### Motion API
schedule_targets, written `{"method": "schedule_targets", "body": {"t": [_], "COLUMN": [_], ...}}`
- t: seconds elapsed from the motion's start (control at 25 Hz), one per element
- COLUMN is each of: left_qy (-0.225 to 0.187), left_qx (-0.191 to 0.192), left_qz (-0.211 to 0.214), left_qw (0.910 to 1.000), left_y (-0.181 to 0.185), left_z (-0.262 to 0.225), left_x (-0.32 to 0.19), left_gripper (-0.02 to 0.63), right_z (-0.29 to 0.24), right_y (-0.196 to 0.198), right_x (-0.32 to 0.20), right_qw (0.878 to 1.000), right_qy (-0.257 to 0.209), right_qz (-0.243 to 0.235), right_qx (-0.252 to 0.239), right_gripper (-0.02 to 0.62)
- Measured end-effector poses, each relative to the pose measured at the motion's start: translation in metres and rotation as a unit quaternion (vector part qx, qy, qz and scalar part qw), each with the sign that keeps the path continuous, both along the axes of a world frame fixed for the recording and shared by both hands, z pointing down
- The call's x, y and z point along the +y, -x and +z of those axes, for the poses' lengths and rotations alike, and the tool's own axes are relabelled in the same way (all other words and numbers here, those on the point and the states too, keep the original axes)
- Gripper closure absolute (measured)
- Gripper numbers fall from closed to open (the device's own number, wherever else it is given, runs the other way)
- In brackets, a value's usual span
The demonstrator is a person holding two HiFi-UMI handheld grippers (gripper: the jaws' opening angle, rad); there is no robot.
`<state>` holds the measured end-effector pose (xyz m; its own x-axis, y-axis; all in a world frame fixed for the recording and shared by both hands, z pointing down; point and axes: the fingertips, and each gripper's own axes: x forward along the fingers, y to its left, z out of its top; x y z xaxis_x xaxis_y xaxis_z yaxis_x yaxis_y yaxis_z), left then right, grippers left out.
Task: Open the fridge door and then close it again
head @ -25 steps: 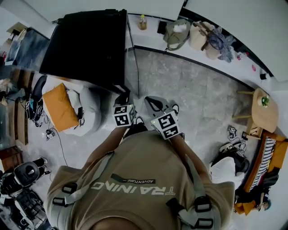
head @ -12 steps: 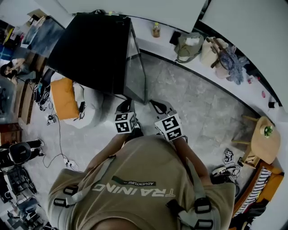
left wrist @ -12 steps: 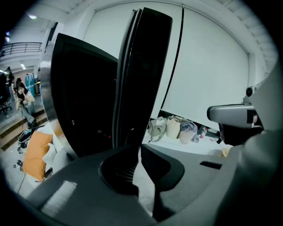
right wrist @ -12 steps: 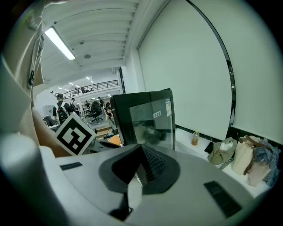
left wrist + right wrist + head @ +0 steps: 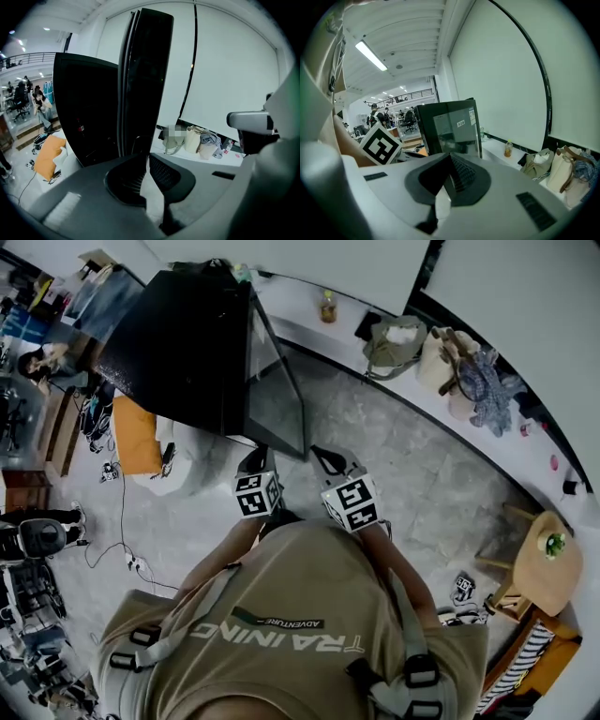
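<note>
The tall black fridge (image 5: pixel 183 343) stands just ahead of me, its glass door (image 5: pixel 274 395) facing my grippers and looking flush with the cabinet. My left gripper (image 5: pixel 255 461) hovers near the door's lower corner, jaws shut on nothing. My right gripper (image 5: pixel 324 461) is beside it, a little right of the door, also shut and empty. In the left gripper view the fridge (image 5: pixel 143 79) is seen edge-on, close beyond the left gripper (image 5: pixel 145 157). The right gripper view shows the fridge (image 5: pixel 457 129) front-on past the right gripper (image 5: pixel 450 161). Neither touches the fridge.
An orange cushion (image 5: pixel 136 435) on a white beanbag lies left of the fridge, with cables on the floor. Bags (image 5: pixel 394 338) and a bottle (image 5: pixel 327 306) sit on the white ledge along the wall. A round wooden table (image 5: pixel 544 563) stands at right.
The head view has swung, so the fridge's glass front shows more broadly. Both grippers stay raised and shut, now slightly nearer the door's lower edge.
</note>
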<state>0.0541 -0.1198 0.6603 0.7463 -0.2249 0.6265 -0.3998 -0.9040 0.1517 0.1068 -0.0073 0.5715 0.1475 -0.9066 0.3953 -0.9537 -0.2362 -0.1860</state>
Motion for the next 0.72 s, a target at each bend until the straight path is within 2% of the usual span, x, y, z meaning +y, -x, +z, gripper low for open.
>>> {"method": "schedule_targets", "body": {"t": [0.4, 0.72], "left_qy": [0.002, 0.007], "left_qx": [-0.019, -0.015], "left_qz": [-0.048, -0.017], "left_qw": [0.9987, 0.9997], "left_y": [-0.022, -0.053], "left_z": [0.000, 0.001], "left_x": [0.029, 0.065], "left_gripper": [0.592, 0.592], "right_z": [-0.003, 0.006], "right_y": [-0.031, -0.055], "right_x": [0.053, 0.066], "right_qw": [1.000, 1.000], "right_qy": [-0.017, -0.010], "right_qz": [0.007, 0.016], "right_qx": [-0.023, -0.024], "right_gripper": [0.599, 0.598]}}
